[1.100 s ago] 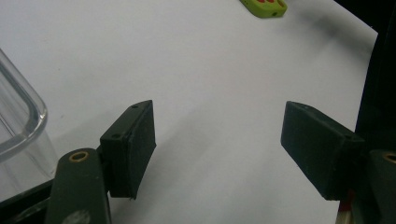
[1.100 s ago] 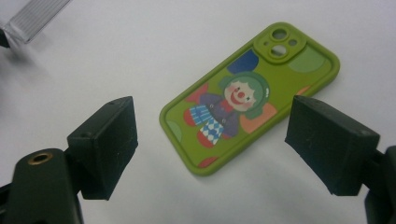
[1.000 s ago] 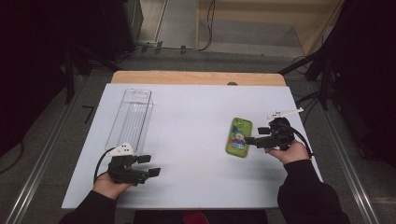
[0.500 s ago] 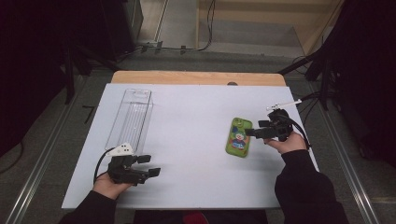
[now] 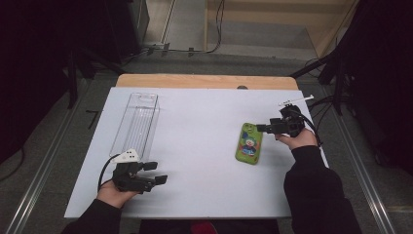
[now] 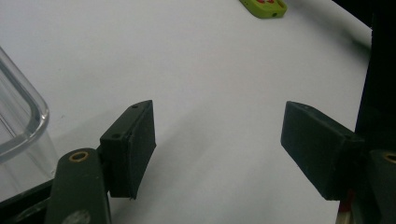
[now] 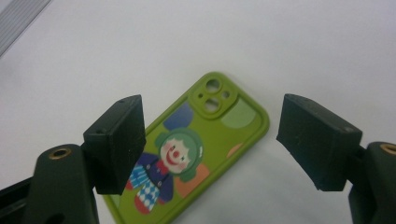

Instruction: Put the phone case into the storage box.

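Right tongs (image 7: 210,140) gaping | phone case (image 5: 249,143) (flat) — lengthwise, lenses far

The phone case (image 7: 196,149) is lime green with a clown picture: green hair, red nose, blue clothes. The worktop (image 5: 195,126) is white.

I see a clear plastic bin (image 5: 138,122) lying on the left half of the worktop (image 5: 199,146), its long side running from near to far. It holds nothing that I can make out. The worktop's white cover stops short of the far edge, where a strip of bare wood (image 5: 204,81) shows. Beyond that, cables (image 5: 195,48) run across the grey floor (image 5: 185,61). Metal rails (image 5: 41,170) flank the worktop on both sides.
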`<state>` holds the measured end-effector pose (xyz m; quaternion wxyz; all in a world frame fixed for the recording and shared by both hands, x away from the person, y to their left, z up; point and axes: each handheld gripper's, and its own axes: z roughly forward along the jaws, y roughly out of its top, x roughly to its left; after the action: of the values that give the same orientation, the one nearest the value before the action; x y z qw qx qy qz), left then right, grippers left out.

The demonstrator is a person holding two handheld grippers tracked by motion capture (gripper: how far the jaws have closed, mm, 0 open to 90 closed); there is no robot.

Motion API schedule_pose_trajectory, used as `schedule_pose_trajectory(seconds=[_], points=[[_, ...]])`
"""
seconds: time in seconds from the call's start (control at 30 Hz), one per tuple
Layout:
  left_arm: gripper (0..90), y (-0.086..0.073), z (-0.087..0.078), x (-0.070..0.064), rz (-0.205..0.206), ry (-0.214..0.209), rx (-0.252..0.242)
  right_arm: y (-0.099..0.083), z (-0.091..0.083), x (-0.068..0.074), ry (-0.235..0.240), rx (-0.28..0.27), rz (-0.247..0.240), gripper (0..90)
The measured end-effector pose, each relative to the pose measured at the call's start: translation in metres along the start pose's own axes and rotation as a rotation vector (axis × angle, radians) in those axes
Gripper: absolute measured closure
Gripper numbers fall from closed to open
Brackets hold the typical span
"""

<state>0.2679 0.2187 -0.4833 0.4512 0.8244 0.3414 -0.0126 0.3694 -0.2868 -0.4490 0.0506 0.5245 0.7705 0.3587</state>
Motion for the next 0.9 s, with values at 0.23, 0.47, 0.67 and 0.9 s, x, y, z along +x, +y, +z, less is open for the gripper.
schedule_pose_trajectory(seconds=[0.23,0.47,0.67,0.9], points=[[27.1,0.000,-0.001,0.001,0.000,0.001,0.002,0.003,0.005,-0.007,-0.072,0.014,0.013,87.6],[27.1,0.000,-0.001,0.001,0.001,0.001,0.000,-0.004,0.018,-0.022,-0.084,0.022,0.085,87.8],[27.1,0.000,-0.001,0.000,0.000,0.000,0.001,-0.006,0.030,-0.026,-0.098,0.046,0.111,87.8],[27.1,0.000,0.000,0.000,0.000,-0.002,0.002,-0.010,0.042,-0.030,-0.120,0.086,0.130,87.8]])
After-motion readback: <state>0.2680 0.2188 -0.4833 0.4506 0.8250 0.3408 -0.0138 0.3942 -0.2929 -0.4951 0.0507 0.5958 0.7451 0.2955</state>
